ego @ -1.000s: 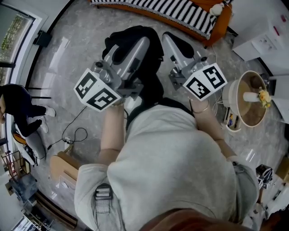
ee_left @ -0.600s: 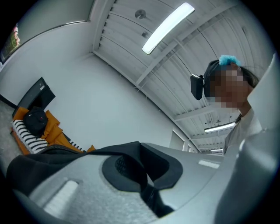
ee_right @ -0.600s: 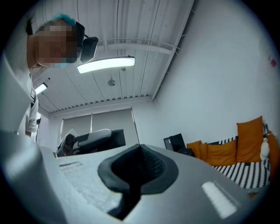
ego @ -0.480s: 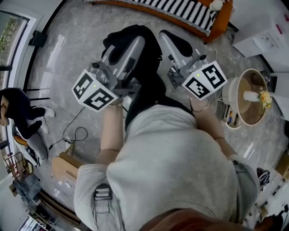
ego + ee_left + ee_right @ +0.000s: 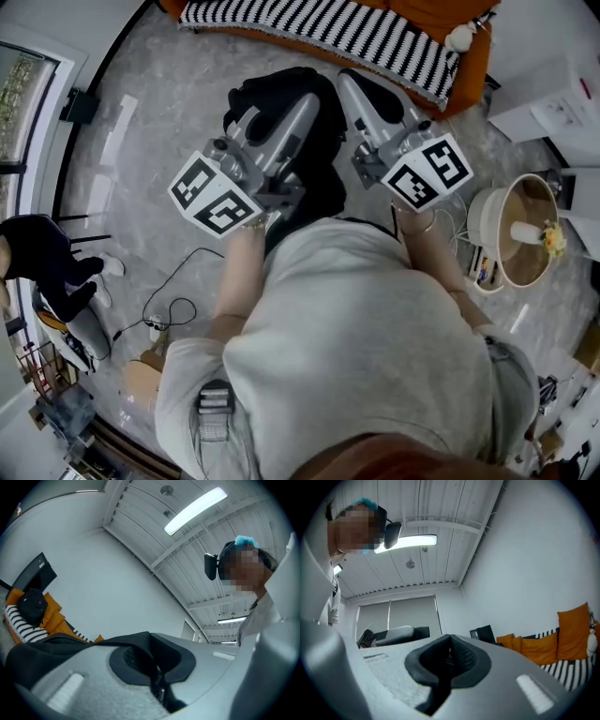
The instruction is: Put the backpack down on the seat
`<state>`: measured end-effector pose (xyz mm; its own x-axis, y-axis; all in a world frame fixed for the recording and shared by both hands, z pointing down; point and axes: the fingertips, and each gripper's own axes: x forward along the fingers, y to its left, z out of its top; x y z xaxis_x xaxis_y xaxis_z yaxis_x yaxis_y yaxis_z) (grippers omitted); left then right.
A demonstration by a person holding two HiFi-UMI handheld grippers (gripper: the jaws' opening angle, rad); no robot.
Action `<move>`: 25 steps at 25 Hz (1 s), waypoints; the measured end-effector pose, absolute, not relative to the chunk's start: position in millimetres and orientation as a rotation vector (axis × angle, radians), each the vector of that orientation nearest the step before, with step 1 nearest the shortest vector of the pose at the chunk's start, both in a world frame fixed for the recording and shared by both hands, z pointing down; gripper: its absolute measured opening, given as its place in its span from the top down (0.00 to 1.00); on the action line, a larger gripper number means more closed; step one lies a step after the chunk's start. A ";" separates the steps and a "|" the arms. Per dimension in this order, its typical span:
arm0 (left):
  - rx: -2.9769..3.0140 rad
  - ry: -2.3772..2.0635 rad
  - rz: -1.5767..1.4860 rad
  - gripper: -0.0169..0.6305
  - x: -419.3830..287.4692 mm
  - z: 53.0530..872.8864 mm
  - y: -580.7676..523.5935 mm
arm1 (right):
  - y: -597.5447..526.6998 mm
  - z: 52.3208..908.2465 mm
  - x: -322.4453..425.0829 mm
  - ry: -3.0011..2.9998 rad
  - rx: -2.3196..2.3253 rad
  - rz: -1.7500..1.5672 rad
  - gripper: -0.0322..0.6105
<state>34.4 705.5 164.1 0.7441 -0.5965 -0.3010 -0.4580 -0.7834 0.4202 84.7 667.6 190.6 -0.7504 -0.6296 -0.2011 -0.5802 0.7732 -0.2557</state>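
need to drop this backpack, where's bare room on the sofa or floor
Striped sofa seat looks bare up to the white toy. Grey floor left of the backpack is open. Right side crowded by the round table.

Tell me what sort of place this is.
Probably a mock living room in an office: orange sofa with striped black-and-white cover, polished grey stone floor, long ceiling strip light.

The backpack [image 5: 269, 84] is matt black cloth. The left gripper [image 5: 151, 641] and right gripper [image 5: 449, 645] have smooth, matt grey plastic shells with dull black rubbery pads [image 5: 424, 663]. The floor [image 5: 159, 112] is glossy grey marbled stone. The sofa [image 5: 466, 58] is orange cloth under a striped woven cover [image 5: 328, 23]. The person's shirt [image 5: 356, 328] is soft, pale cloth.
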 end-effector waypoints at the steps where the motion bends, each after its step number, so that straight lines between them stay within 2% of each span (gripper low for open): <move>1: 2.625 -0.806 -0.608 0.96 30.1 165.9 696.6 | 659.1 189.4 80.9 2.686 -0.946 -0.243 0.95; 7: 2.634 -0.727 -0.600 0.96 -17.5 155.6 607.2 | 569.8 178.6 35.3 2.652 -1.016 -0.234 0.95; 16: 2.616 -0.736 -0.593 0.96 -52.4 152.1 544.2 | 521.2 192.6 9.2 2.655 -1.038 -0.289 0.95; 25: 2.583 -0.750 -0.545 0.96 -42.2 166.6 473.6 | 443.5 195.5 16.0 2.648 -1.003 -0.297 0.95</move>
